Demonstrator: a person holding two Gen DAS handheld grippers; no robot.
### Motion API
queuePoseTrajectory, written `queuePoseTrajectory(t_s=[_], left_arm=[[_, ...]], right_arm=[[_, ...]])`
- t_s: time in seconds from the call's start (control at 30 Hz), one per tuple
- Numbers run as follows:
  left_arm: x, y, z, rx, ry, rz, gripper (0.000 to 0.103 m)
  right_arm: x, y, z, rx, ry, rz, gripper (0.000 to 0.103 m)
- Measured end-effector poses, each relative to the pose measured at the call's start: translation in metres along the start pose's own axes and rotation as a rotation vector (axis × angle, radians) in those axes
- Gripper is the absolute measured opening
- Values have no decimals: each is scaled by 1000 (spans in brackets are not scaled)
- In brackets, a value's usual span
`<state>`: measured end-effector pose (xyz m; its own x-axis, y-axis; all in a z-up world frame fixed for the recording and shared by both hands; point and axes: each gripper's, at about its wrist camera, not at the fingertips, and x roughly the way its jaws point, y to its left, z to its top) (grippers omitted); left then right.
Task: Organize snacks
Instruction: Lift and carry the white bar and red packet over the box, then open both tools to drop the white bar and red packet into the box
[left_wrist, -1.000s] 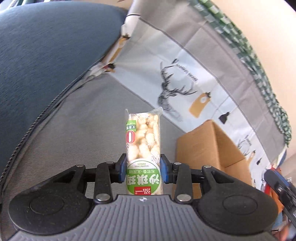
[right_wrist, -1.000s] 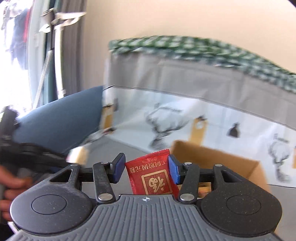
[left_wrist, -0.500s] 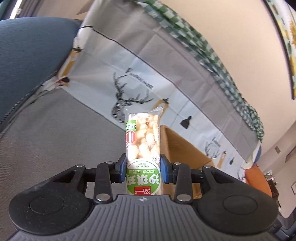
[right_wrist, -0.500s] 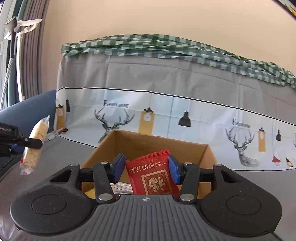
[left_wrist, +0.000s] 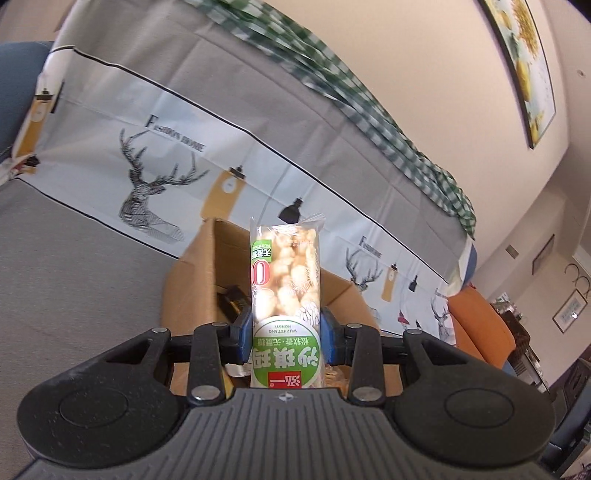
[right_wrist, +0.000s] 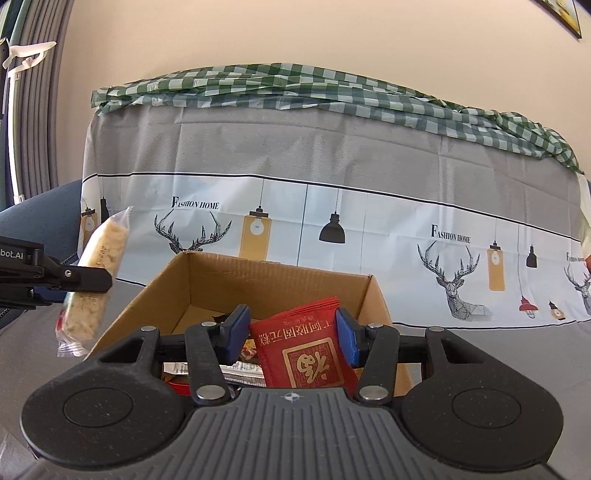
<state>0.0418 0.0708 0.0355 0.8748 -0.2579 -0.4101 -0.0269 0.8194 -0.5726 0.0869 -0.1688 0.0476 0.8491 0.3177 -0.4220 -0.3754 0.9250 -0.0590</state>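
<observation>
Clamping a long clear packet of puffed snack (left_wrist: 284, 291) between its blue pads, the left gripper (left_wrist: 286, 334) holds it upright by the lower, green-labelled end; the jaws stand partly apart, pressed against the packet's sides. From the right wrist view that same packet hangs just beside the left wall of the cardboard box (right_wrist: 177, 291), not yet over the opening. The right gripper (right_wrist: 291, 334) has its pads a little wider, closed on a flat red sachet (right_wrist: 306, 354) that juts forward above the near edge of the box. Inside the box a few wrappers already lie on the bottom, partly hidden behind the gripper, so some sorting looks done. What seems left is to bring both held snacks over the opening and let them go; neither is inside yet. The box sits on a grey cover (left_wrist: 81, 266) spread over what looks like a sofa, with the deer-print cloth (right_wrist: 332, 221) rising behind it and a green checked cloth (right_wrist: 295, 88) draped along the top.
</observation>
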Motion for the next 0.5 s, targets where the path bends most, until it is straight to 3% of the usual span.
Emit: queuePoseTrajectory(t_s=[0.5], left_arm=[[20,-19,-10,30,21,-57,39]], right_arm=[[1,-9,-5,-11,1,-28,52]])
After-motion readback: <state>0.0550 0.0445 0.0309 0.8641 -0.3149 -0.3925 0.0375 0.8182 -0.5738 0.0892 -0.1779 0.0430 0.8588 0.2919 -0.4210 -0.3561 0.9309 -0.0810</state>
